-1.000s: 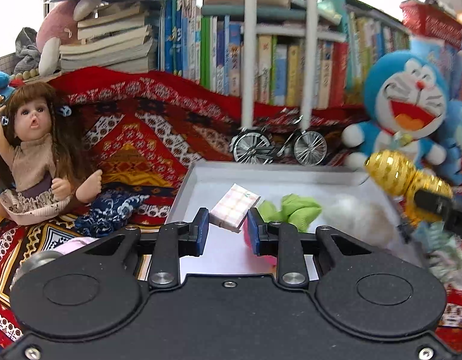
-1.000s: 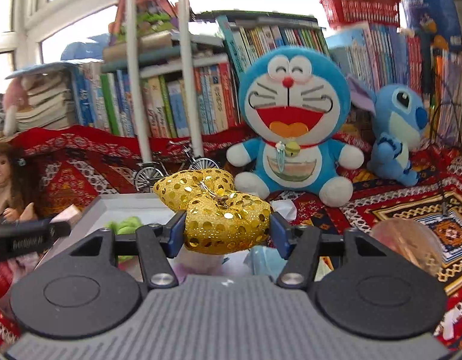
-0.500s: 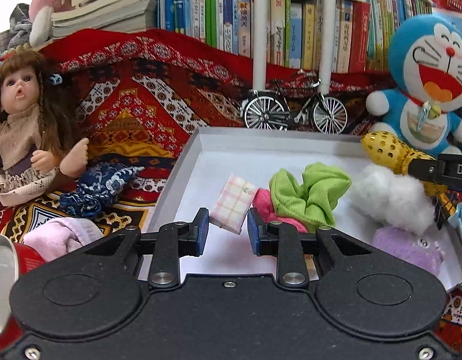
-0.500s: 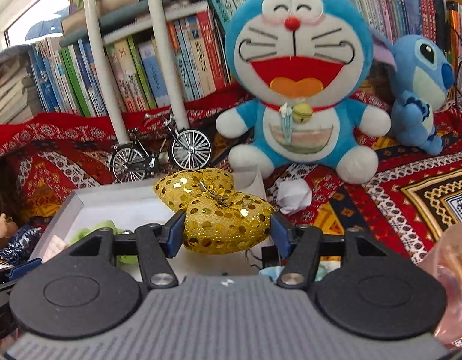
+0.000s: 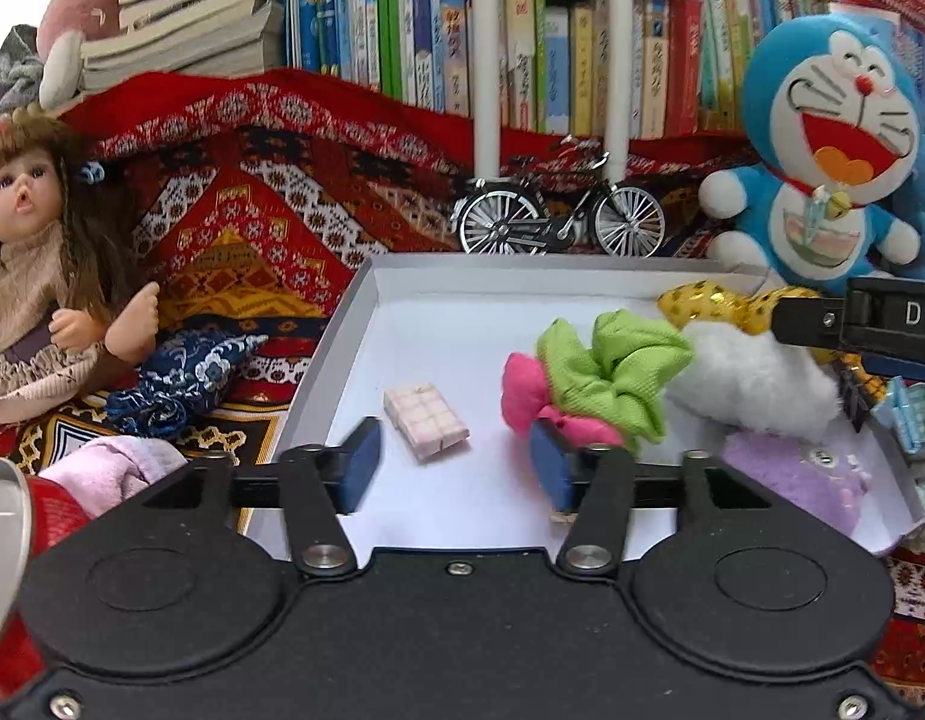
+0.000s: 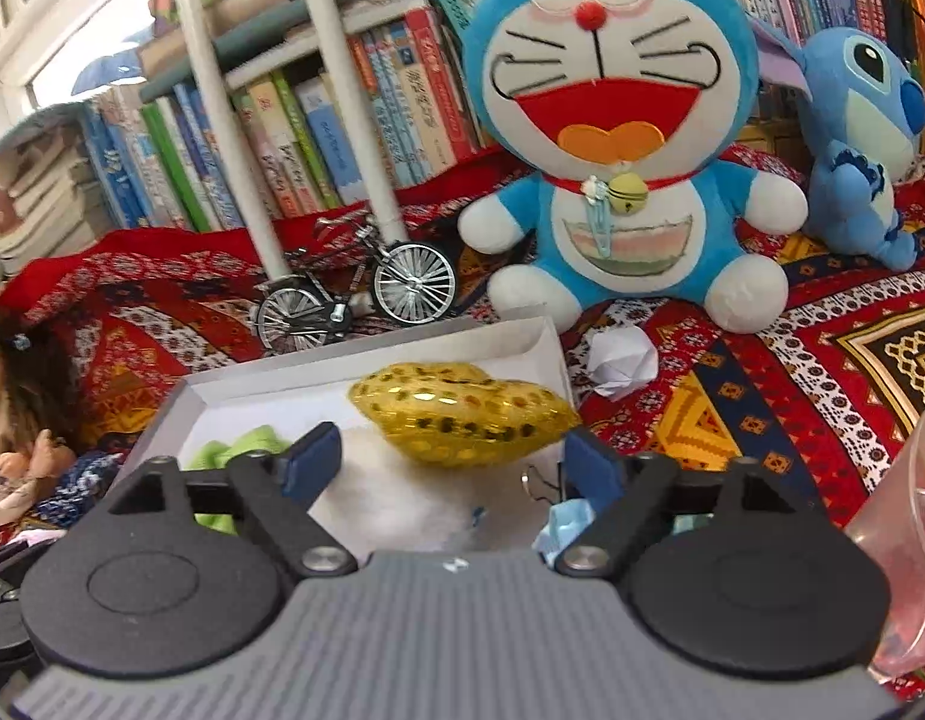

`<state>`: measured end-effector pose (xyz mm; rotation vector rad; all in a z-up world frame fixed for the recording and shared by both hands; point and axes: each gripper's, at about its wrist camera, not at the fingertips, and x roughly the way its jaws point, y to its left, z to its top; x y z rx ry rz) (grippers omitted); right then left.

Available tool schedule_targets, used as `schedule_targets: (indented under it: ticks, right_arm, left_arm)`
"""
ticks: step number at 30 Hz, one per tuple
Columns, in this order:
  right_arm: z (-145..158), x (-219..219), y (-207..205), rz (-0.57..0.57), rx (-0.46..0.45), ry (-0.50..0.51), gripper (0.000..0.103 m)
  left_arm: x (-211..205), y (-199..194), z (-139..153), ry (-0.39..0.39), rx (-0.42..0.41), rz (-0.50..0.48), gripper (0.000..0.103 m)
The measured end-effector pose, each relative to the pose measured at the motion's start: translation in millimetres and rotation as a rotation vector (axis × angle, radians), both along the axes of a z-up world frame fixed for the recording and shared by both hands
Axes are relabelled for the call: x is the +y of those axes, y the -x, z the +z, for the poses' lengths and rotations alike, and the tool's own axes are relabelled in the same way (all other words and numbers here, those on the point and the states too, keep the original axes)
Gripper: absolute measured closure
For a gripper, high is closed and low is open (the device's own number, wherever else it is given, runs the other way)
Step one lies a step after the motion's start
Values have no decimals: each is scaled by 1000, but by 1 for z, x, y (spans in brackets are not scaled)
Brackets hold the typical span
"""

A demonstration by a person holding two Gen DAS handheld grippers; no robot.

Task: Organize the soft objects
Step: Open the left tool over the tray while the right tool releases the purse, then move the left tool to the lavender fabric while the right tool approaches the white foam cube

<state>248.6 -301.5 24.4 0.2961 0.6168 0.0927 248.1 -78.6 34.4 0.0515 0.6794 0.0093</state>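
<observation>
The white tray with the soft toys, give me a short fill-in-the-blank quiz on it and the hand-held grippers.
1. The gold sequined bow lies in the white tray, between the open fingers of the ____ hand-held gripper.
2. The left hand-held gripper is ____.
3. The green scrunchie partly covers a ____ soft item.
4. Behind the tray stands a toy ____.

Missing words: right; open; pink; bicycle

A gold sequined bow [image 6: 462, 414] lies in the white tray [image 5: 366, 324] near its far right corner, resting partly on a white fluffy piece [image 5: 756, 378]. Left of that, near the tray's middle, a green scrunchie [image 5: 612, 366] sits crumpled against a pink soft piece [image 5: 528, 396]. A small checked pink pouch [image 5: 425, 422] lies flat toward the left edge. A purple plush [image 5: 804, 480] sits at the near right corner. Outside the left edge lie a blue patterned cloth [image 5: 180, 378] and a pale pink cloth [image 5: 114, 468].
</observation>
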Motion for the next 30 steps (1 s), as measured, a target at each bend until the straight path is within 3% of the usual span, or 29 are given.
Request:
schedule_targets:
  ticks: [2, 4, 15, 30]
  right_arm:
    - [4, 0, 8, 4, -21, -1, 9]
    - [10, 1, 18, 11, -47, 0, 7]
    - [30, -8, 92, 57, -189, -34, 0]
    - [24, 30, 163, 108, -266, 117, 0]
  left_arm:
    - [0, 8, 6, 13, -26, -13, 27]
    - [-1, 17, 12, 26, -49, -35, 24]
    - [-1, 79, 36, 29, -144, -134, 19]
    - [42, 167, 36, 92, -193, -135, 16]
